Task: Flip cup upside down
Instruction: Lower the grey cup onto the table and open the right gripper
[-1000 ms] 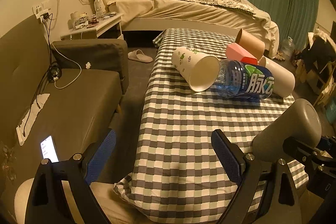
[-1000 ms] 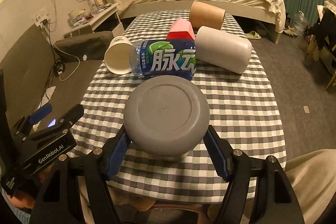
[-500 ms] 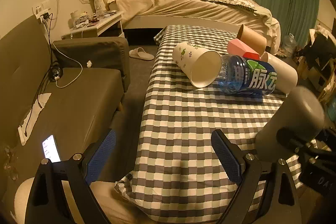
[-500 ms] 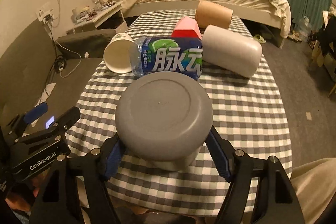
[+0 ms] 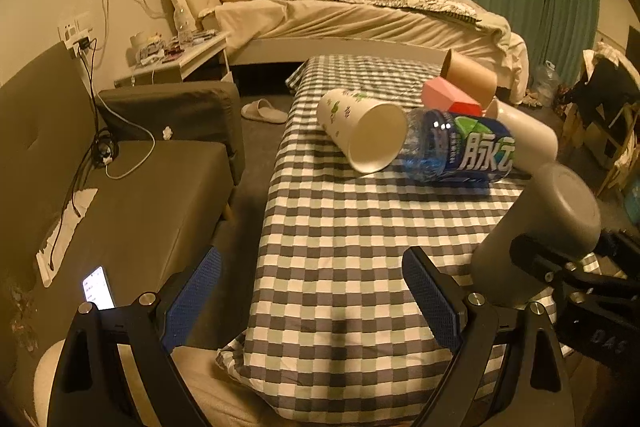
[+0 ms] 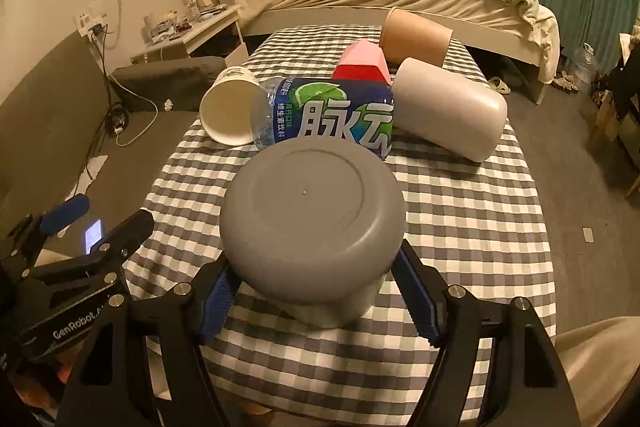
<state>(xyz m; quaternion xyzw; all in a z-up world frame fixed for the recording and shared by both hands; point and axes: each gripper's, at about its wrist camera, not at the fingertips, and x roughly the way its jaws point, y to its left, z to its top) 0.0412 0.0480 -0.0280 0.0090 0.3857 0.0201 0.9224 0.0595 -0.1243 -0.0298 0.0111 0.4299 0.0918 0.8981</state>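
My right gripper (image 6: pixel 316 291) is shut on a grey cup (image 6: pixel 312 219), its flat base facing the camera and tilted upward over the near end of the checked table (image 6: pixel 460 219). The left wrist view shows the same grey cup (image 5: pixel 540 227) held at the right, base up and leaning. My left gripper (image 5: pixel 312 291) is open and empty above the table's near left corner. It shows in the right wrist view (image 6: pixel 92 227) at the left.
Lying on the table: a white paper cup (image 5: pixel 360 131), a blue water bottle (image 5: pixel 460 151), a pink-red box (image 5: pixel 448 99), a brown paper cup (image 5: pixel 468 75) and a white cup (image 6: pixel 448 107). A sofa (image 5: pixel 120 187) stands left, a bed (image 5: pixel 360 23) behind.
The right gripper has lifted and tipped the grey cup, base rising higher. The left gripper has barely moved.
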